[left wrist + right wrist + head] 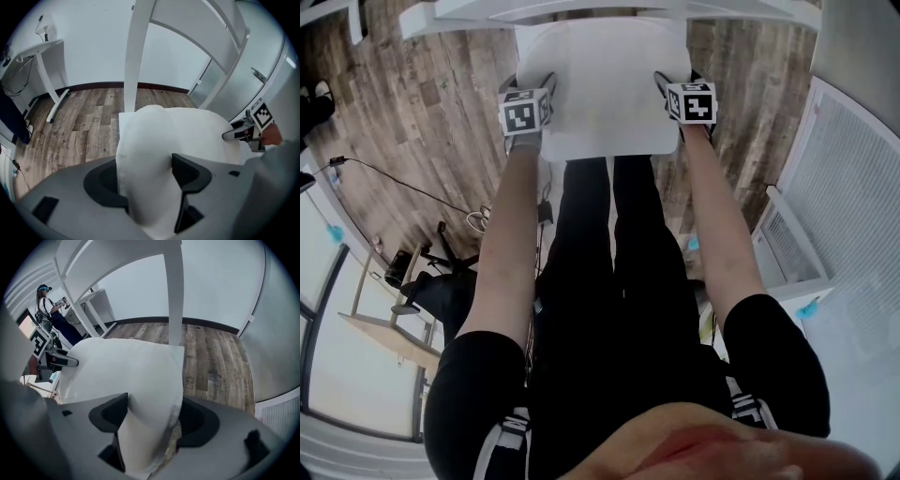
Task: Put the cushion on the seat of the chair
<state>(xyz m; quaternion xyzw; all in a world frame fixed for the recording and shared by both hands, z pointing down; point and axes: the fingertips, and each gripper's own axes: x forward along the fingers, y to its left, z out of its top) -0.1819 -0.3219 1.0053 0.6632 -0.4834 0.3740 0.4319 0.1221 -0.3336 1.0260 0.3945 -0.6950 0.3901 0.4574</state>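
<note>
Head view, looking steeply down: a person stands over a white chair, a gripper in each hand. A white cushion lies flat between the two grippers, just beyond their tips and below the chair's backrest, apparently resting on the seat. The left gripper is at the cushion's left edge and the right gripper at its right edge, one to each side, likely to keep it level while it is lowered. In both gripper views the jaws stand wide apart, with a soft fold of cushion bulging between them but not squeezed. This suggests the cushion is being released in place.
</note>
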